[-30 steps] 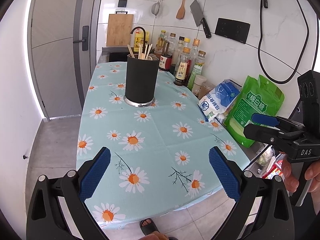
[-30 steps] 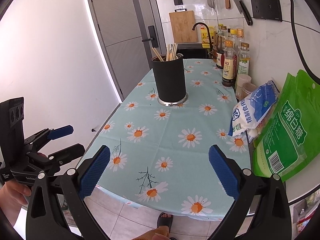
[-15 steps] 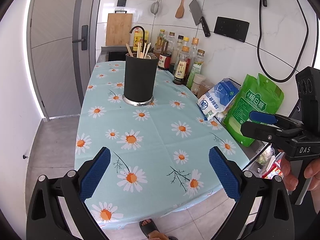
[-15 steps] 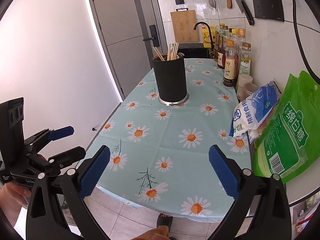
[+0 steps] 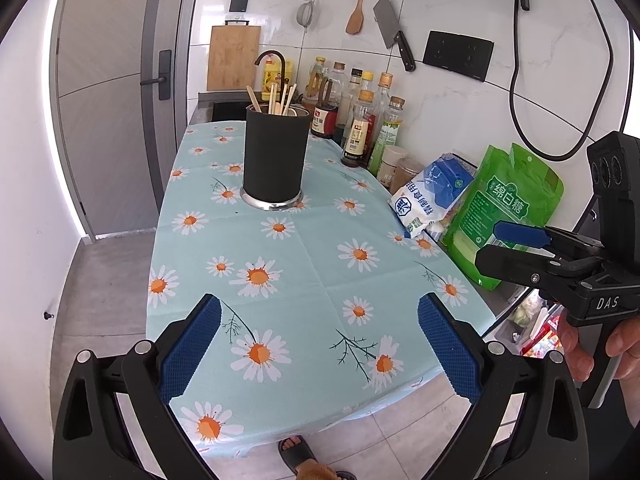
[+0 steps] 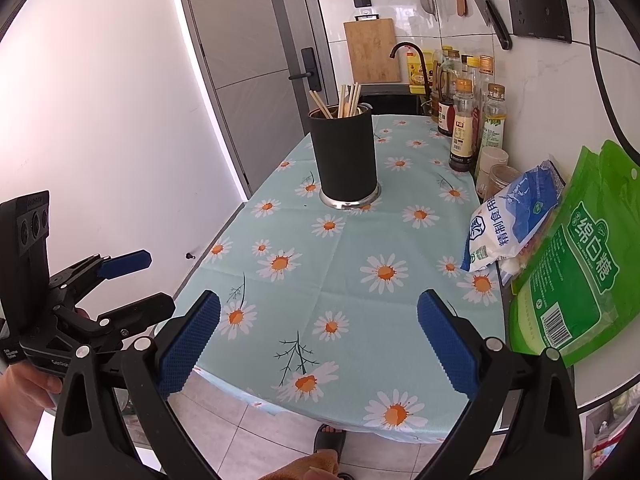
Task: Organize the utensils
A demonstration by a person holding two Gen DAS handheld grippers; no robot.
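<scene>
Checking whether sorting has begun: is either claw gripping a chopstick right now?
No. The left claw and right claw are both open and empty, and the chopsticks stand in the black holder.

A: How much of the chopsticks (image 5: 276, 98) shows?
B: Only the upper ends; the rest is sunk inside the black holder (image 5: 276, 156), so a count is uncertain.
A: And the bottles (image 5: 360, 128) by the wall?
B: Their labels are too small to read, and the rear ones are half covered by those in front.
A: The sink?
B: The holder blocks most of it; only the tap (image 5: 272, 58) rises clear.
</scene>
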